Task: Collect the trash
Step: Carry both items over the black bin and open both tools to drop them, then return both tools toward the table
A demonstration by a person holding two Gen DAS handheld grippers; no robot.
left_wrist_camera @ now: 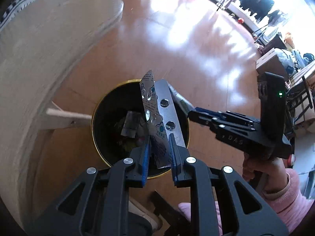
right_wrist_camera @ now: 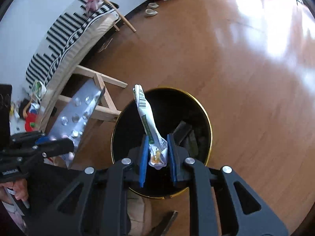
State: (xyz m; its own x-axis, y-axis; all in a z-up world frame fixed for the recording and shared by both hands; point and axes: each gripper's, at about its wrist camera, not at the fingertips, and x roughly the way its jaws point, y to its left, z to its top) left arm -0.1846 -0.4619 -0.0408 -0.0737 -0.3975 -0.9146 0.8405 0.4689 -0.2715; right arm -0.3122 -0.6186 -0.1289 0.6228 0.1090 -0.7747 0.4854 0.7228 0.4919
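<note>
The left tongs [left_wrist_camera: 159, 153] are gripping silvery blister packs [left_wrist_camera: 157, 116] above the near rim of a black, gold-rimmed bin [left_wrist_camera: 102, 106] standing on the wooden floor [left_wrist_camera: 196, 49]. The right tongs [right_wrist_camera: 157, 155] are clenching a crumpled white wrapper [right_wrist_camera: 147, 116] over the same bin, just beside a pale tabletop [left_wrist_camera: 49, 39].

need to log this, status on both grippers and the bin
Left gripper shut on silver blister pack. Right gripper shut on crumpled white wrapper. Both above black gold-rimmed bin. Nothing in the way.
</note>
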